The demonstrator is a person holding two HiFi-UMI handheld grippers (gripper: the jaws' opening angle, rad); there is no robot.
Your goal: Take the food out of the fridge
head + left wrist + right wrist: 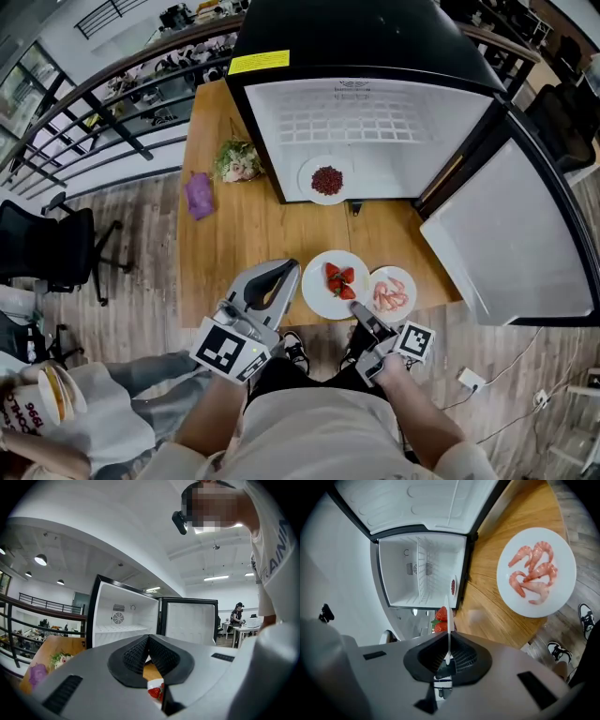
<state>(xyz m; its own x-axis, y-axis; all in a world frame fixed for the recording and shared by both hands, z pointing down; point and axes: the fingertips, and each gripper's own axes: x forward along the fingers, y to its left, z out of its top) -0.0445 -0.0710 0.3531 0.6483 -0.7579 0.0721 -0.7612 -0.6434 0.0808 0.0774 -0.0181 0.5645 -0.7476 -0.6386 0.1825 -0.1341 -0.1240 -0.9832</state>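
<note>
Right gripper (360, 319): jaws pinched on the near rim of the strawberry plate (319, 292). In the right gripper view the rim (448, 620) runs edge-on between the pads, with the strawberries (442, 615) just past them. That gripper points a bit downward.

Left gripper (289, 272): jaws pressed together with nothing between them. In the left gripper view the fingertips (149, 640) meet. A strawberry (154, 692) shows through the gap below them. It sits just left of the strawberry plate and is not on it.

Food:
- The strawberry plate is out of the fridge (366, 122), over the front edge of the table (234, 244). Can't tell whether it rests on the wood or is held just above it.
- The shrimp plate (399, 277) is on the table right beside it, rims nearly touching. The shrimp (533, 573) lie piled mid-plate.
- A plate of dark red food (306, 184) is inside the fridge, on the floor near the front opening. It is also visible from the right gripper view (453, 587).

The fridge stands at the back of the table, and its door (511, 234) is swung wide open to the right. The wire shelf looks bare in both gripper views.

Rest of the table: flowers (237, 161) and a purple thing (200, 195) sit at the fridge's left, well clear of both grippers.
</note>
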